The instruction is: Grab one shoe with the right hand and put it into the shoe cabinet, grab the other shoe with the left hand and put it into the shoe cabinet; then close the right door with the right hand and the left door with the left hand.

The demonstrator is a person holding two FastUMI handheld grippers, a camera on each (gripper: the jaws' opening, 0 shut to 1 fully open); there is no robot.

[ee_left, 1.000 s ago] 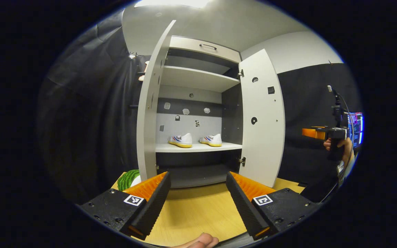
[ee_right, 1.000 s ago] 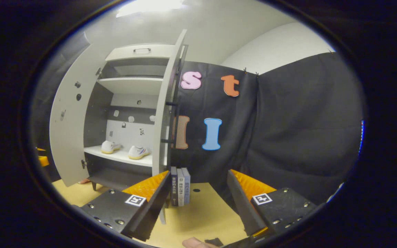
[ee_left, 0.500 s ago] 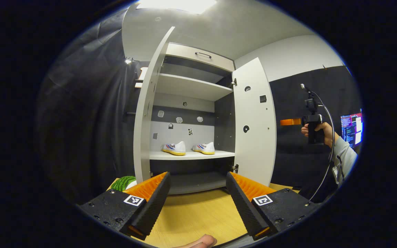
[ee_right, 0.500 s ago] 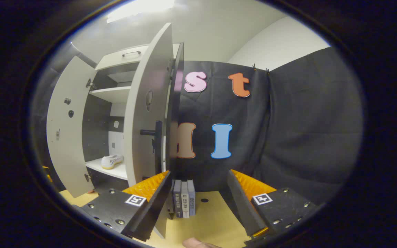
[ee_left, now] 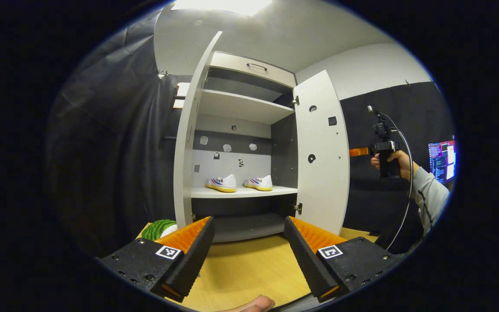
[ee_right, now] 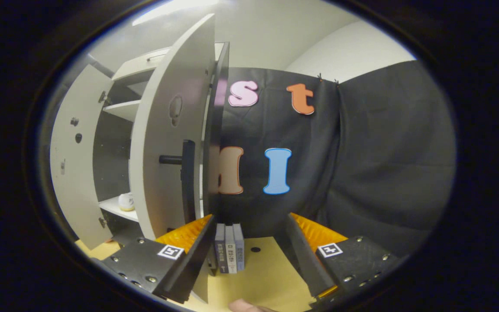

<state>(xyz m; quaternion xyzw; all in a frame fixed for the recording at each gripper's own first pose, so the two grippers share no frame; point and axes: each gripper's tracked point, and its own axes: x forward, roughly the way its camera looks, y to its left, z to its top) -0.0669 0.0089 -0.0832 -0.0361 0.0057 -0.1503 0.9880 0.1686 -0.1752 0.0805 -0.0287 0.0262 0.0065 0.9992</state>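
Shoes [ee_left: 237, 183] side by side — long axes crosswise

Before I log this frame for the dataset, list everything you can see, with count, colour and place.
Shoes: two, white with yellow soles, side by side on the cabinet's middle shelf.
Cabinet: one, pale with dark interior, standing on the table, drawer on top.
Doors: two, pale, both open.
Door handle: one, black, on the right door's outer face.
Books: three, grey, upright beside the cabinet.
Watermelon: one, green striped, left of the cabinet.
Table: one, light wood.
Screen: one, lit, far right.
Left gripper: open, empty.
Right gripper: open, empty, beside the right door.
Hand: holding the right gripper.
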